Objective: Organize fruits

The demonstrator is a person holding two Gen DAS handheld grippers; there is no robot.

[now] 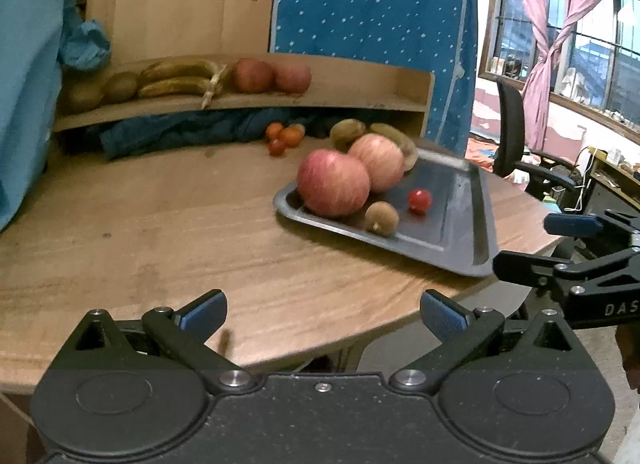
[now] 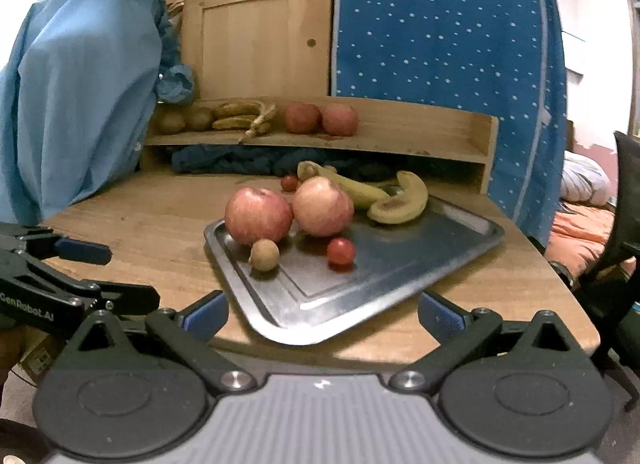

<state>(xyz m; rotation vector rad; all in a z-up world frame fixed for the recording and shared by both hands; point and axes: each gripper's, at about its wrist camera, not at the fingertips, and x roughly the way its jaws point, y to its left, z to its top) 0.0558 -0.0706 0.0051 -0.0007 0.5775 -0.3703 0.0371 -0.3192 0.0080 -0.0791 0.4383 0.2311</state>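
Fruits (image 2: pixel 258 215) crowd a tray (image 2: pixel 400 264) on the wooden table (image 1: pixel 160 224); both fingers wide, empty; window (image 1: pixel 580 44) perhaps barred.

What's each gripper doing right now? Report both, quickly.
Left gripper: open wide, holding nothing.
Right gripper: open wide, holding nothing; the tray lies ahead of it.

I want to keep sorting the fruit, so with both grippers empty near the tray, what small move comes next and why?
Probably ease the right gripper forward toward the nearest apple on the tray. Its jaws stand open and empty, the tray sits straight ahead of it, and two apples already sit on the wooden shelf.
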